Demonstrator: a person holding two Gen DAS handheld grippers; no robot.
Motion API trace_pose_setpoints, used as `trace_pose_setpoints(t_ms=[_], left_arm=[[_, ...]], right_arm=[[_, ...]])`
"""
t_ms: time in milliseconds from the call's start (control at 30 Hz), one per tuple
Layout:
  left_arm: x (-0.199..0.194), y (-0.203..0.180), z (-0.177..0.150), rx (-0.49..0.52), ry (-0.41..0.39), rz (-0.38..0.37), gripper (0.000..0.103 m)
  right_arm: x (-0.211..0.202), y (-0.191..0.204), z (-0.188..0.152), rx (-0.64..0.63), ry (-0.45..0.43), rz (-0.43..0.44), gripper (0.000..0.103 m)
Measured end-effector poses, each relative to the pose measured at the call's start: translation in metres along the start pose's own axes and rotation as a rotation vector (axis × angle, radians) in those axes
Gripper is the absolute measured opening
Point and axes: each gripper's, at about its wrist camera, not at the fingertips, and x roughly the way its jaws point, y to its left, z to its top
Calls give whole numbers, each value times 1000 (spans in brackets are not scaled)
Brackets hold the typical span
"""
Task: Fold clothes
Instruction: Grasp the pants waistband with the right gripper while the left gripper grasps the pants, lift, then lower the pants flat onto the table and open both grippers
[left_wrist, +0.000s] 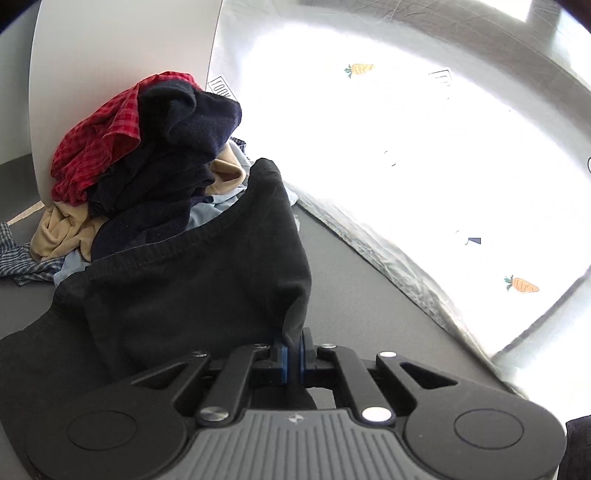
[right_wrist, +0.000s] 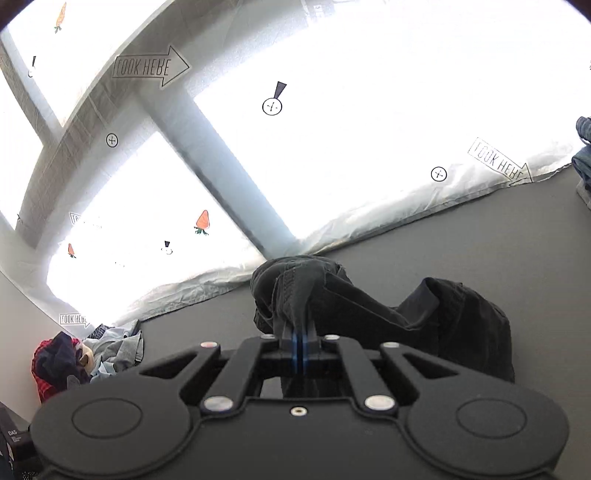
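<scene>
A black cotton garment (left_wrist: 192, 291) is pinched between the pressed-together jaws of the left gripper (left_wrist: 293, 350), its ribbed edge drawn up from the grey tabletop (left_wrist: 354, 295). Another fold of the same garment (right_wrist: 369, 310) is clamped in the closed right gripper (right_wrist: 300, 343). Just behind the garment, a heap of unfolded clothes (left_wrist: 147, 162) topped by a red checked shirt (left_wrist: 99, 140) is seen on the left. Open tabletop is left to the right, bounded by a crinkled white sheet printed with carrots (left_wrist: 406, 147).
</scene>
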Motion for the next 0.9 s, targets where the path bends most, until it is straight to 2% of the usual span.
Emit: trace_pose_setpoints(t_ms=[100,200,300,433,500,567,633,733,767,833,900], left_arm=[[1,-52,41,7,-89,-123,5],[-9,-117,85,49,-215,-256,4],[-30,-170,128,44,-322,-384,4],[-79,-205,167,5,-476,-502,4],[-110,-202,174,-24,-556,-540,4],[-139,-186,170,-65,-610,-558,4],[-164,-158,154,-98,-625,-550,4],[-184,-109,117,-118,-577,-504,5],[-186,-90,100,-110,-537,-471,5],[-186,-60,64,-81,-437,-379,5],[-170,-23,13,-45,-270,-228,5]], right_arm=[[5,-3,56,49,-156,42,3],[9,-4,109,93,-302,88,3],[2,9,151,75,-430,126,3],[-44,25,197,49,-616,170,3],[-83,28,210,33,-712,185,3],[-117,22,198,7,-781,179,3],[-150,12,174,-17,-825,148,3],[-188,-18,119,30,-791,80,3],[-200,-29,101,49,-776,57,3],[-211,-56,51,122,-693,-8,3],[-214,-88,-4,227,-578,-82,3]])
